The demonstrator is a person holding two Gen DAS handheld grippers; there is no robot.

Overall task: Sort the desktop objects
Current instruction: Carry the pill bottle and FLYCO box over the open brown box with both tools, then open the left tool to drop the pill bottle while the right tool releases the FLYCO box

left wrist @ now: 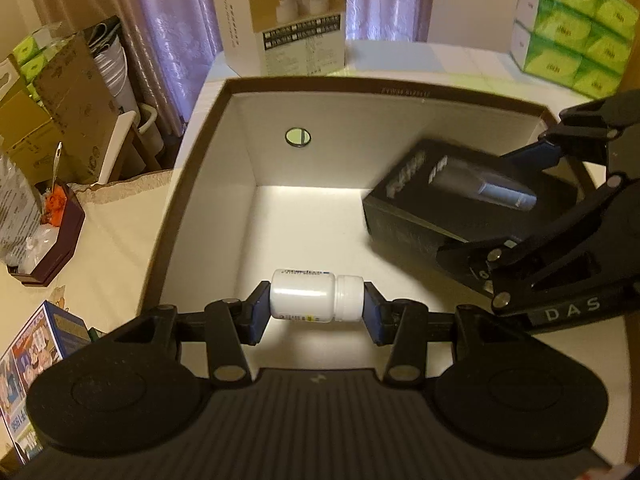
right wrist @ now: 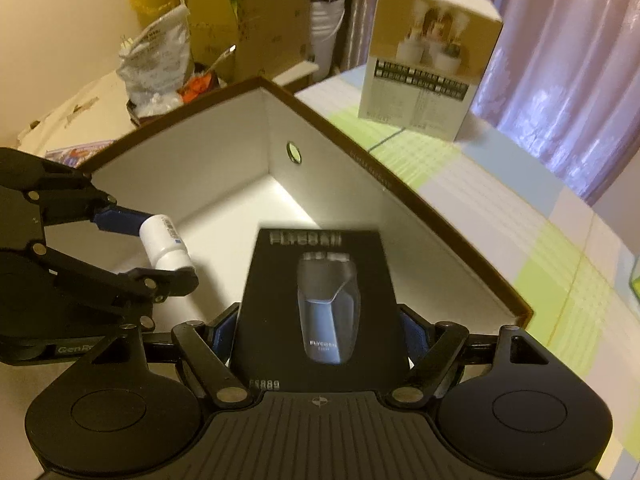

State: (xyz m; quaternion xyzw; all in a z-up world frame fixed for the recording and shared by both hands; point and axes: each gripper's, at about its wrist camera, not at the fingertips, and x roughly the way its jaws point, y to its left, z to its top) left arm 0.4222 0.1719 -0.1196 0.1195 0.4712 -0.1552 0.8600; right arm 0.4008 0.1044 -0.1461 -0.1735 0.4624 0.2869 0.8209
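Jaws of the left gripper (left wrist: 316, 312) pinch a small white plastic pill bottle (left wrist: 314, 295) end to end, long axis crosswise between the pads, over the near wall of the brown-rimmed white cardboard box (left wrist: 384, 94). Right gripper (right wrist: 318, 332) jaws clamp a black shaver carton (right wrist: 320, 304) by its sides, long axis pointing forward, over the box's right side. Both loads hang above the box floor; judging by that, each needs only a straight drop, and the bottle is nearer the floor's open left part.

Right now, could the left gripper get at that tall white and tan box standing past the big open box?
Probably not. The left gripper is shut on the white bottle, and the storage box lies between it and the tall carton, so it would need to let go first.
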